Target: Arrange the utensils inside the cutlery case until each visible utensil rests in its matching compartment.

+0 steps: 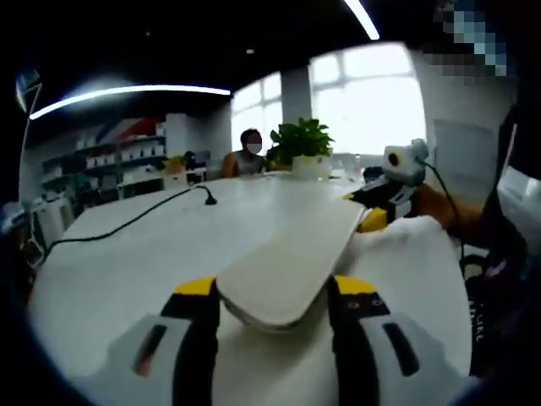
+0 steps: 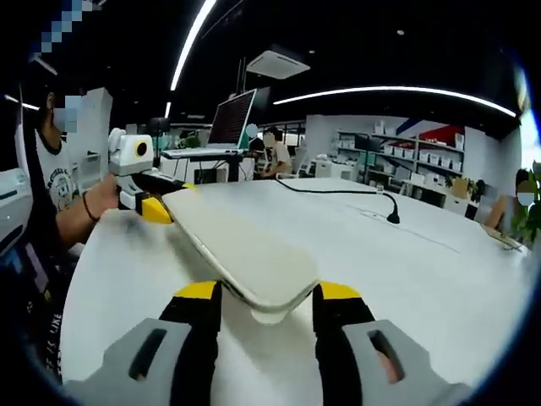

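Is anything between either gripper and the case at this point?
Nothing visible. The left gripper has one end of the beige case between its jaws, and the right gripper has the other end; the white table lies below.

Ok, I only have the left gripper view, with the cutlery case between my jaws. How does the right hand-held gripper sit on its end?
Observer: In the right gripper view, the right hand-held gripper has a jaw on either side of the cutlery case's rounded end, touching both edges.
Operator: What lies behind my left one from there?
Observer: Behind the left hand-held gripper, a laptop stands with its screen up, beyond the white table.
Operator: And what holds it?
Observer: A person's hand, with a band on the wrist.
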{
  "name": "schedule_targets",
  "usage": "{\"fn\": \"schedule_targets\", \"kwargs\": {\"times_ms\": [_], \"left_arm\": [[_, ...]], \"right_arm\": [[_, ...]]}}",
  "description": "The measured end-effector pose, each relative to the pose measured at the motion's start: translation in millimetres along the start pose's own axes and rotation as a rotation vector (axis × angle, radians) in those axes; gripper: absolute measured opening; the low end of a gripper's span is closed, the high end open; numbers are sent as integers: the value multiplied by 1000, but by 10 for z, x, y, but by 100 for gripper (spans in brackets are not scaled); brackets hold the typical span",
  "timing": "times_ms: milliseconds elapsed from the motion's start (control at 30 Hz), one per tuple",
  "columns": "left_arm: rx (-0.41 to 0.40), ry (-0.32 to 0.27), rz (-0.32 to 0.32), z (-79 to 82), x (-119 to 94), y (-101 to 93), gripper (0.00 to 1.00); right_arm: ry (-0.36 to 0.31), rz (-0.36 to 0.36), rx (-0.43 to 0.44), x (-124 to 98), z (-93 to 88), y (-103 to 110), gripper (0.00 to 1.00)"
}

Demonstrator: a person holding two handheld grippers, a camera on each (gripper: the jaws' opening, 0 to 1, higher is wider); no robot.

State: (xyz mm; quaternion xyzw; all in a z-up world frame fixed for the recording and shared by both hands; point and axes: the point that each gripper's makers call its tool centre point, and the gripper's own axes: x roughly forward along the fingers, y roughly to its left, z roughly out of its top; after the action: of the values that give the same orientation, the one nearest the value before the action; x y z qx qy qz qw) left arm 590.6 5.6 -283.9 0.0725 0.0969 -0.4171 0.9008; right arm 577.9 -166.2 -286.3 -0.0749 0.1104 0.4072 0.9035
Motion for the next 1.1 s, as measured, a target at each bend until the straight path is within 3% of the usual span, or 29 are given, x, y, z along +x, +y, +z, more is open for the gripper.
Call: {"fn": "schedule_targets", "kwargs": {"times_ms": [67,167,267,533,800,900,1033,1100], "left_arm": [[39,40,9,-47,46,-15,54],[-14,-19,-22,62,105,-72,54],[21,5,-18,69,144,-69,54],[57,34,-27,133,313,-118,55],[37,45,-21,47,416,-81,56],[-19,66,-27,-52,457,-80,57],[31,93,12,-83,494,-71,58],[47,113,22,-124,509,-60,58]], "right_arm": [[-5,1,9,-49,12,-22,45],[14,-24,-22,-94,-11,-74,45],[-14,-19,6,-155,30,-98,45],[3,-65,-9,-236,-26,-211,44],[-15,-60,40,-169,-156,-295,45],[-3,-59,31,-155,-184,-308,45],[20,-77,38,-96,-287,-311,45],[34,-93,1,-81,-300,-313,45]]}}
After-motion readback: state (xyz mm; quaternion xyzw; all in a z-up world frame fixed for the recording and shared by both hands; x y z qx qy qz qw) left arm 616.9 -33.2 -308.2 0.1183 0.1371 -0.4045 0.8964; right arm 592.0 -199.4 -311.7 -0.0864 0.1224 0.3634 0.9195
